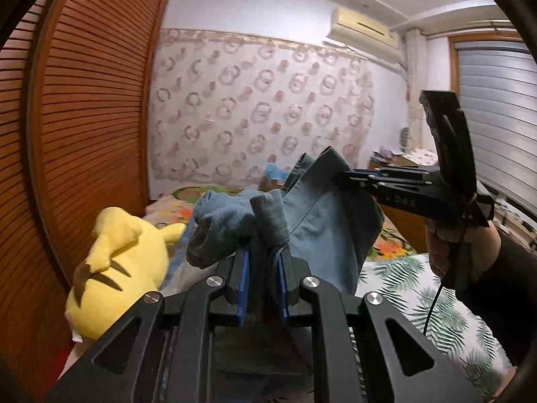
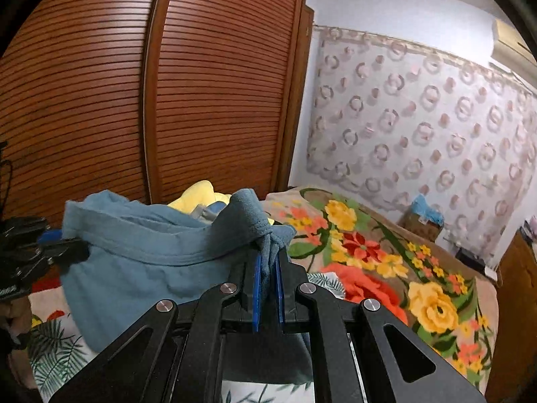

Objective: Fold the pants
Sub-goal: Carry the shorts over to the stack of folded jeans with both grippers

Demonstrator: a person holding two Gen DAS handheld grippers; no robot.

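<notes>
Above a floral bedspread [image 2: 386, 262], blue pants [image 2: 141, 245] hang bunched, left gripper [image 1: 263, 252] and right gripper [image 2: 268, 268] each clamped on a fabric edge, legs cut off below, yellow plush toy [image 1: 117, 265] partly hidden beside.

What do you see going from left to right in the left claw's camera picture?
Wooden wardrobe door → yellow plush toy → blue pants → right claw → person's hand.
</notes>
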